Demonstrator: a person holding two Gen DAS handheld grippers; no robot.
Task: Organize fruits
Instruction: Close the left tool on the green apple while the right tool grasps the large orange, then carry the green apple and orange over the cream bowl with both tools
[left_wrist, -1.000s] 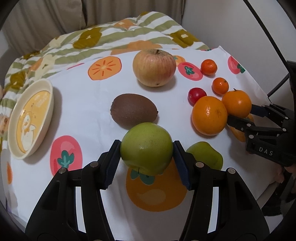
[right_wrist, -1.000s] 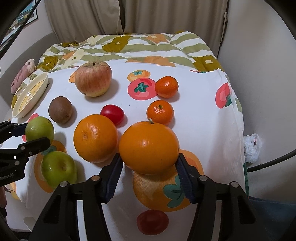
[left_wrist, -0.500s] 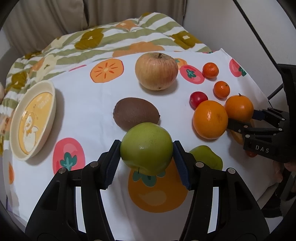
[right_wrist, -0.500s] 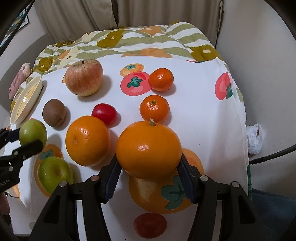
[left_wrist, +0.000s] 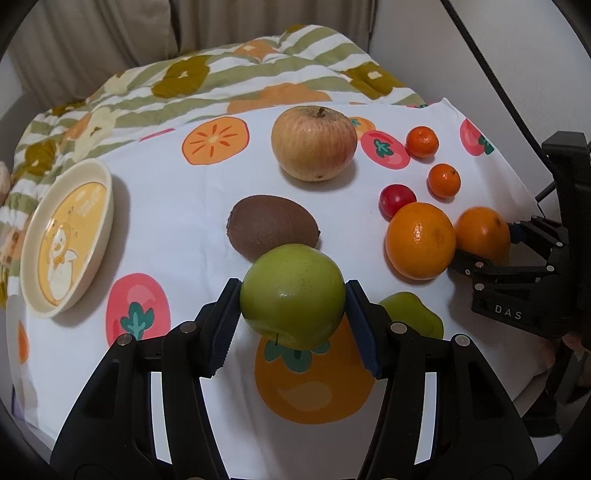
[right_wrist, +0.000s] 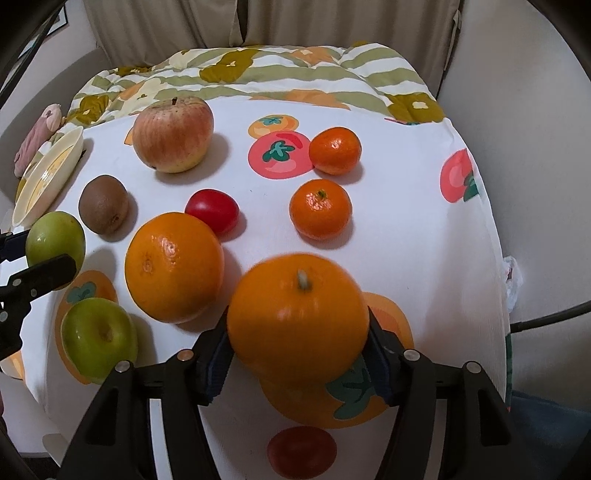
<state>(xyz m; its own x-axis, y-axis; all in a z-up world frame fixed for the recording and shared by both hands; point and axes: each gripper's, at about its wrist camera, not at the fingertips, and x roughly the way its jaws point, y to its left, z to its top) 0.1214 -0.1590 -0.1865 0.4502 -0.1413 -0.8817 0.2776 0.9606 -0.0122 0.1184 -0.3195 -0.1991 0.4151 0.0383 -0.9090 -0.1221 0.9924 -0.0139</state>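
Fruits sort by kind; our left gripper (left_wrist: 293, 295) pinches a green apple (left_wrist: 291, 291) above its twin (left_wrist: 417, 314). Our right gripper (right_wrist: 297, 341), jaws just easing wider, brackets an orange (right_wrist: 297, 314) beside its match (right_wrist: 173, 266); contact unclear.

Seen from the left wrist, with the kiwi (left_wrist: 272, 226) as landmark on the cloth (left_wrist: 177, 206): the large apple (left_wrist: 314, 143) lies behind it; the bowl (left_wrist: 66, 238) well to its left; a held apple (left_wrist: 293, 295) just before it; another apple (left_wrist: 412, 317) before and right; an orange (left_wrist: 420, 240) to its right, the tomato (left_wrist: 397, 199) just behind that orange; two mandarins (left_wrist: 444, 181) farther right and behind.
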